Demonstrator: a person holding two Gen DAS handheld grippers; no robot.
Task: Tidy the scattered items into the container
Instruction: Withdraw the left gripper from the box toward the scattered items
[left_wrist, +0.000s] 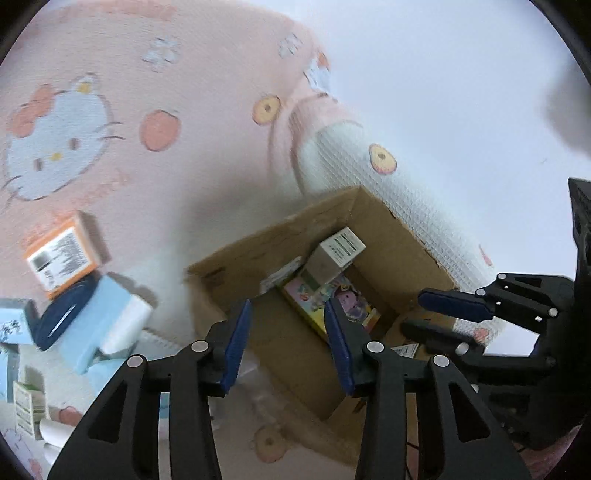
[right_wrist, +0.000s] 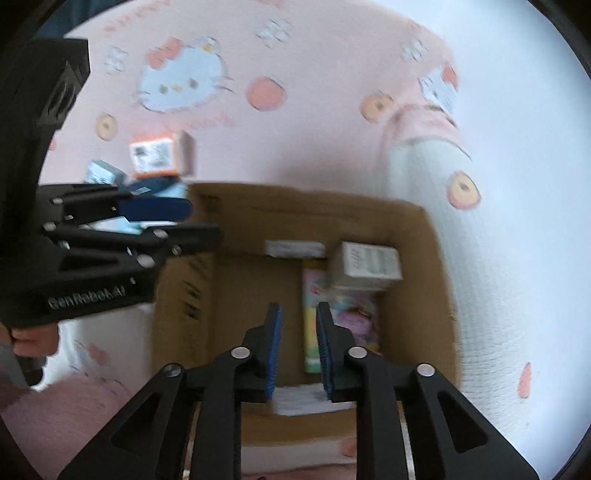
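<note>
Both grippers, left gripper (left_wrist: 288, 332) and right gripper (right_wrist: 298, 347), hang over the open brown cardboard box (left_wrist: 236, 258), jaws apart and empty; the stiff orange-and-white carton (left_wrist: 61, 254) looks light; pinch its flat sides

White lettering reading "GenRobot.AI" runs along the side of the black left gripper (right_wrist: 192, 221), seen from the right wrist view; the letters are slightly smeared by motion blur. An orange-edged box (left_wrist: 61, 254) on the pink mat carries a white label with a barcode and lines of small print, too fine to read. A white box (left_wrist: 334, 254) inside the cardboard box (left_wrist: 236, 254) has a label with dark printed lines, also unreadable. A flat colourful carton (left_wrist: 325, 306) beneath it shows cartoon artwork; any words on it cannot be made out. A small green-and-white box (left_wrist: 27, 406) bears tiny illegible print.
</note>
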